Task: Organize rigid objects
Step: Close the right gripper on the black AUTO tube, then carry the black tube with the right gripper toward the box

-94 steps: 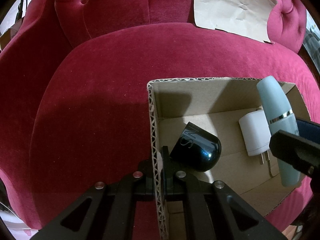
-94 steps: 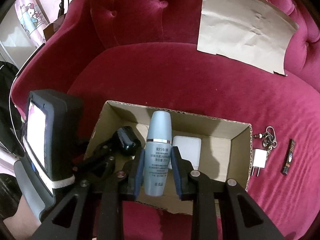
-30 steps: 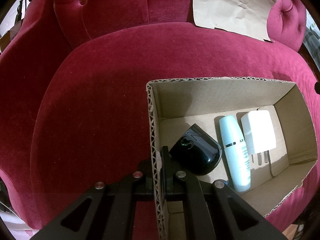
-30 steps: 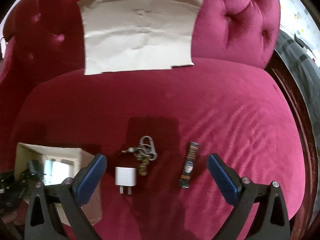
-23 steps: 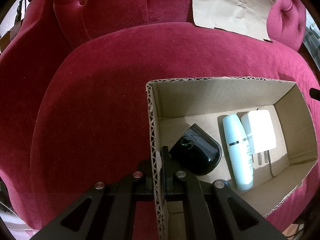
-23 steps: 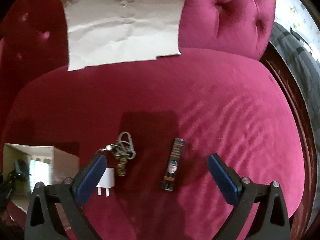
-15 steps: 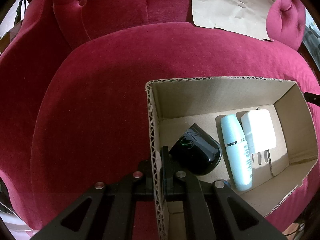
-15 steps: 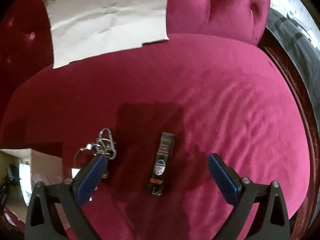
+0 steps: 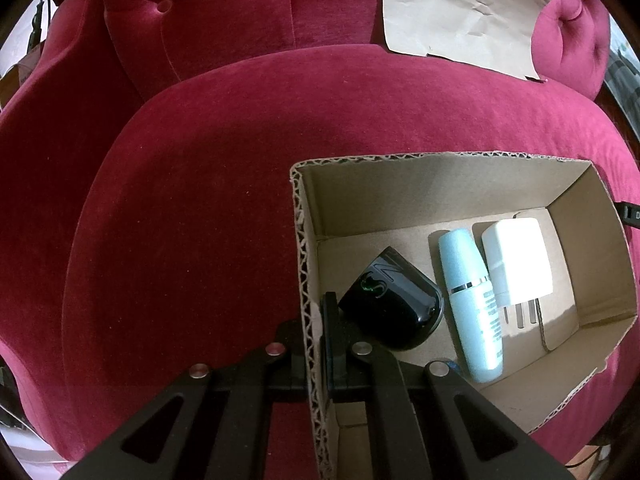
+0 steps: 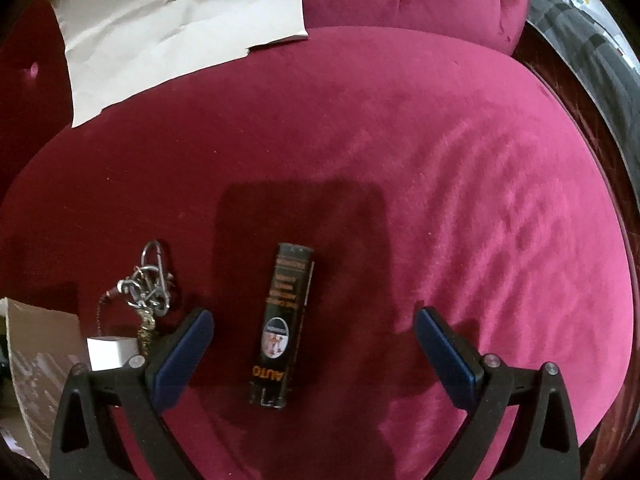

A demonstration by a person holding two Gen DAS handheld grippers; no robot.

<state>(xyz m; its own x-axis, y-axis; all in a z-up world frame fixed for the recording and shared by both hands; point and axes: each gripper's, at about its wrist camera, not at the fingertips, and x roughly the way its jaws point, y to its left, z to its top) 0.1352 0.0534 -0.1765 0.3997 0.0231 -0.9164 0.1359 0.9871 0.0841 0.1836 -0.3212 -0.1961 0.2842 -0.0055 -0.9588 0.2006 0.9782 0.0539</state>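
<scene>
Your right tool (image 10: 312, 340) hangs spread wide over the slim dark printed tube (image 10: 282, 324) on the red velvet seat; centre it, then clench. Your left tool (image 9: 316, 320) pinches the brown cardboard box (image 9: 440, 168) wall. At nine o'clock, the metal keyring (image 10: 150, 280) has slid leftward since.

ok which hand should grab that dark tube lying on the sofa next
Right. The right gripper is open with the dark tube lying between its fingers, while the left gripper is shut on the cardboard box wall, steadying it.
</scene>
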